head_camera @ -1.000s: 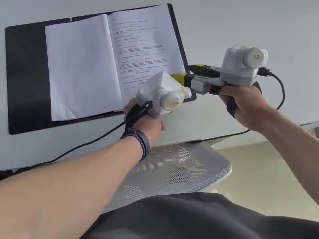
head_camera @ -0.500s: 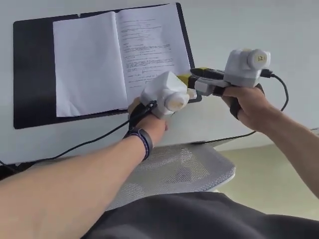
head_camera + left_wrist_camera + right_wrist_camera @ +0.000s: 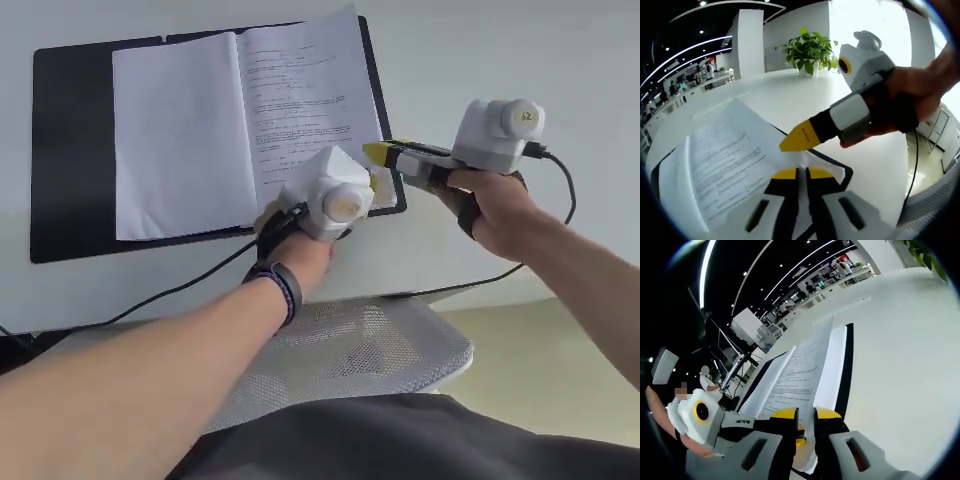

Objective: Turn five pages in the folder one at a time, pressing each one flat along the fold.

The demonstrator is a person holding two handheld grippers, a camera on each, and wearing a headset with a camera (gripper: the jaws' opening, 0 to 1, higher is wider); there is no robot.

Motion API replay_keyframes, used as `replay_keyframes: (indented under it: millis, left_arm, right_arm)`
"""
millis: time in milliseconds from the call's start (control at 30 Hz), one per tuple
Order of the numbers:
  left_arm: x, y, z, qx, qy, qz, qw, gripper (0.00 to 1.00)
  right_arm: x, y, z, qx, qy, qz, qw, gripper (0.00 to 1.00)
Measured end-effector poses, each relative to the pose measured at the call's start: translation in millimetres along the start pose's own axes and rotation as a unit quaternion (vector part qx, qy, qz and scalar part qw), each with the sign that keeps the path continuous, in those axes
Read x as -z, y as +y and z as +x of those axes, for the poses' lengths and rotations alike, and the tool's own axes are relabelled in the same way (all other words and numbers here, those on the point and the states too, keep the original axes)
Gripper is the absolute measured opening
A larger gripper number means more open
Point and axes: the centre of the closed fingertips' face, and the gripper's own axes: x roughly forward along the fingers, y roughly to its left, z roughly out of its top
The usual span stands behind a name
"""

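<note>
Two hand-held grippers meet at the near right corner of the open folder (image 3: 70, 150), which lies flat on the white tabletop (image 3: 480, 60). The right hand-held gripper (image 3: 806, 414) comes in from the side, jaws clamped on the outer edge of the printed page (image 3: 310, 110). Its own view shows the paper running up between the yellow tips, that edge raised off a further white sheet (image 3: 835, 370) below. Gripping the free edge, far from the fold (image 3: 240, 130), probably makes it easiest to swing one page over alone. The left hand-held gripper (image 3: 802, 173) hovers just beside it over the page's near corner. Its jaws are drawn together with nothing between them that I can make out, and it is likely placed to steady the stack or press the crease afterwards. Inside the folder, a blank-faced leaf (image 3: 175, 140) lies on the left and the printed page on the right.
</note>
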Motion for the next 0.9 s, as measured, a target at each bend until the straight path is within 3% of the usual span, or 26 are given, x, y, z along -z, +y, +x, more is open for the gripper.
replay_keyframes:
  millis: [100, 133, 367, 533, 900]
  left_arm:
    - [-0.8, -0.8, 0.0, 0.007, 0.003, 0.009, 0.9999, 0.04]
    - [-1.6, -0.3, 0.5, 0.01, 0.005, 0.0, 0.9999, 0.04]
    - [-1.3, -1.7, -0.5, 0.026, 0.016, -0.009, 0.9995, 0.05]
    - [1.0, -7.6, -9.1, 0.045, 0.024, -0.025, 0.9984, 0.23]
    - [-0.6, -4.9, -38.2, 0.059, 0.013, -0.027, 0.9978, 0.35]
  right_arm:
    - [0.2, -4.0, 1.6, 0.013, 0.002, 0.001, 0.9999, 0.03]
    - [-0.2, -4.5, 2.1, 0.015, 0.002, 0.003, 0.9999, 0.0]
    - [-1.1, -1.7, 1.4, 0.017, 0.008, 0.006, 0.9998, 0.0]
    - [-3.6, 1.8, -0.1, 0.017, 0.004, 0.007, 0.9998, 0.0]
    - [-14.7, 11.0, -6.9, 0.021, -0.017, 0.015, 0.9995, 0.0]
